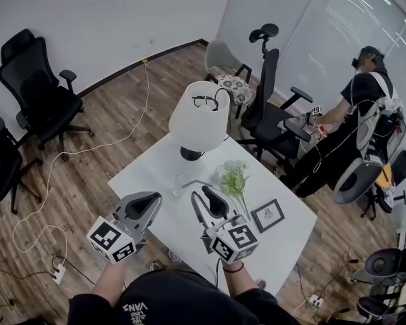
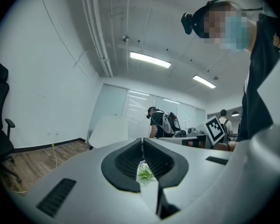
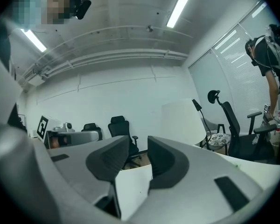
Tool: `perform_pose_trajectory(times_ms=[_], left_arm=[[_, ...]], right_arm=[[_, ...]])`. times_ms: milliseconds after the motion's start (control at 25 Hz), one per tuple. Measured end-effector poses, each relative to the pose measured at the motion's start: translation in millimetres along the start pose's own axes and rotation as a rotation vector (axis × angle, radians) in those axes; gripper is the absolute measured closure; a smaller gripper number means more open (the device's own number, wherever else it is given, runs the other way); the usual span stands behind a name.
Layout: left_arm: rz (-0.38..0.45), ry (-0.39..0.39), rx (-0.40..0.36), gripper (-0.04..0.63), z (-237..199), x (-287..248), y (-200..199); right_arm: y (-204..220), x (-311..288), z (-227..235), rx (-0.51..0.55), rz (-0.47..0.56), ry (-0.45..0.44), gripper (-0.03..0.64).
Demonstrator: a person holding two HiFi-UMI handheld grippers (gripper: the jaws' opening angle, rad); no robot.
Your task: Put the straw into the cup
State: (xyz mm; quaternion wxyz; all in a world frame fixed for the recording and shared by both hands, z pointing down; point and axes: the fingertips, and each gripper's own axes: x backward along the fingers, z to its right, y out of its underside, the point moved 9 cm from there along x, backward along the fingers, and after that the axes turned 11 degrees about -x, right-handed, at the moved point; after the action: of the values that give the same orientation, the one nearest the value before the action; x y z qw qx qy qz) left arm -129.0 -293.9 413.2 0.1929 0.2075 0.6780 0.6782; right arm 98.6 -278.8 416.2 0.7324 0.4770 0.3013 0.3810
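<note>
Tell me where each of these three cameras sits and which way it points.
Head view: on the person's head, looking steeply down at table, lamp, flowers; both forearms, left gripper, right gripper show.
Left gripper view: on that gripper, looking along its closed jaws toward the flowers.
Right gripper view: on that gripper, jaws apart, facing lamp and chairs.
Shared: all three show the lamp.

Head view looks steeply down on the counter (image 1: pixel 159 168); both gripper views skim low across it, sharing the lamp (image 1: pixel 198 117).
</note>
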Motion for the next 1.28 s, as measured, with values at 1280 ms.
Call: perform_pose_trajectory(times_ms=[1280], left_arm=[[0.004,0.004,-0.012,0.572,10.2,2.2,-1.2]], right_arm=[[10.2,15.7,-10.6,0.018,-0.025,-0.007,0.600]])
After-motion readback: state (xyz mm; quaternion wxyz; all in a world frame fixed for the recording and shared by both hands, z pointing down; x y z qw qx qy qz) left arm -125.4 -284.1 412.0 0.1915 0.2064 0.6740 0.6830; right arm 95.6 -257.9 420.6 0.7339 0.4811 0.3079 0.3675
